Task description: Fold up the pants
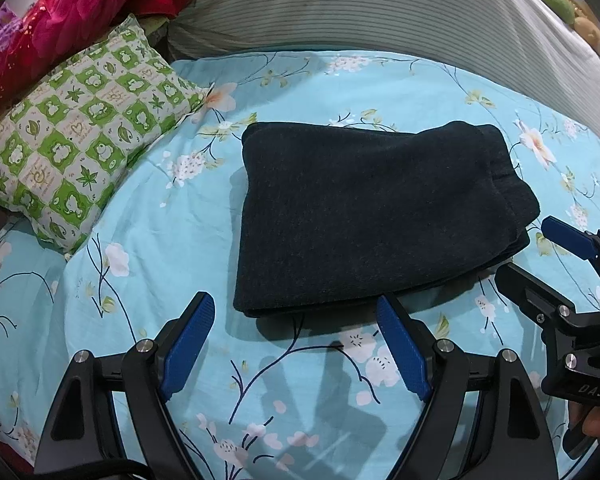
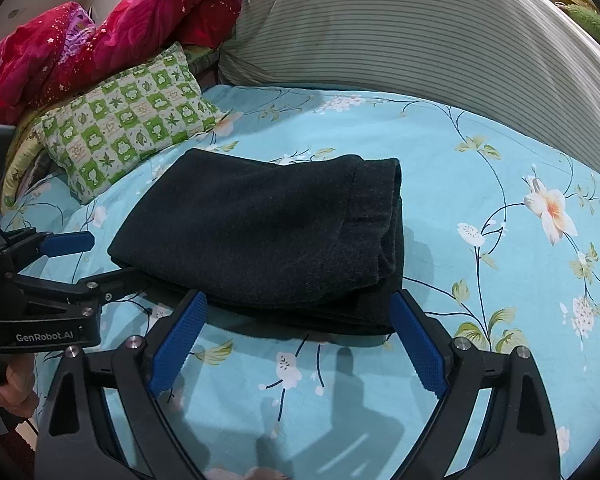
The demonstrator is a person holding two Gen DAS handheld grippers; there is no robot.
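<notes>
- The dark pants lie in a compact, layered rectangle on the blue floral bedsheet, near its middle; a green checked pillow sits just beyond their left end.
- By the look of it the folding is done or nearly so: several layers are stacked, and neither tool holds any cloth.
- The left gripper hangs spread wide and empty just short of the near edge; the right gripper is likewise spread and empty at the near right corner.
- If anything is left, it is probably only a pat to square the uneven right end, or drawing both tools clear without snagging the bundle.
- The right wrist view shows the stacked layers at the right end of the bundle and the left tool from the side.
- The left wrist view shows the flat top face more squarely, and the right tool at its lower right edge.
- A striped bolster and red bedding lie behind.
</notes>
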